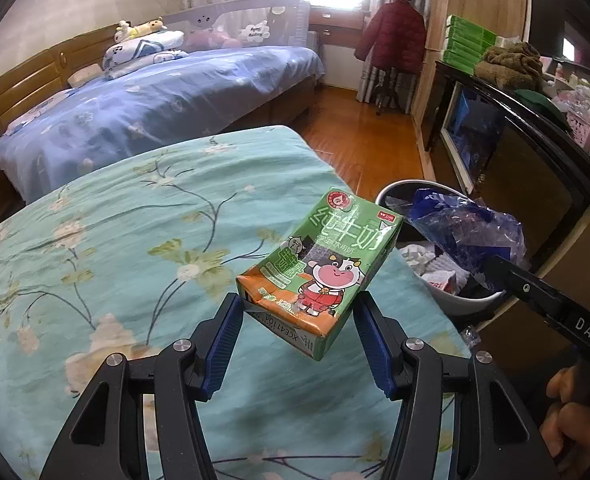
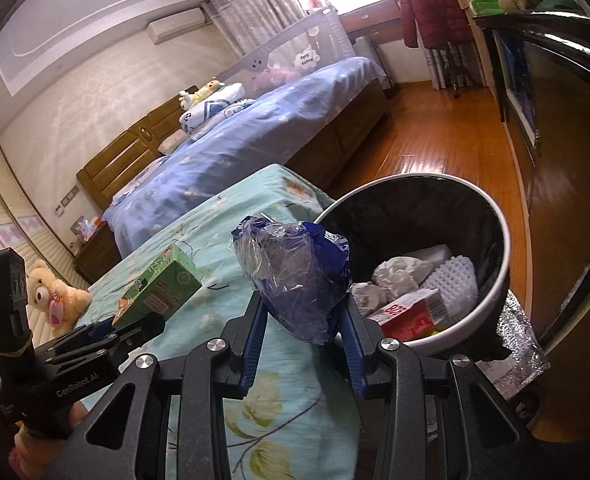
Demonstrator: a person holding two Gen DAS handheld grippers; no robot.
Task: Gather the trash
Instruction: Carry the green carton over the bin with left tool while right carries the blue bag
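Gripping a green milk carton [image 1: 319, 264] above the floral bedspread [image 1: 135, 240], left gripper [image 1: 299, 320]; right gripper [image 2: 301, 320] clamps crumpled blue plastic wrapper [image 2: 295, 276] beside the trash bin [image 2: 495, 280]

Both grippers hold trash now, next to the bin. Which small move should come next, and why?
Probably carry the right gripper a little further over the bin before letting go. Its blue plastic bag hangs at the rim, not yet above the opening. The left gripper, holding the milk carton, is farther away.
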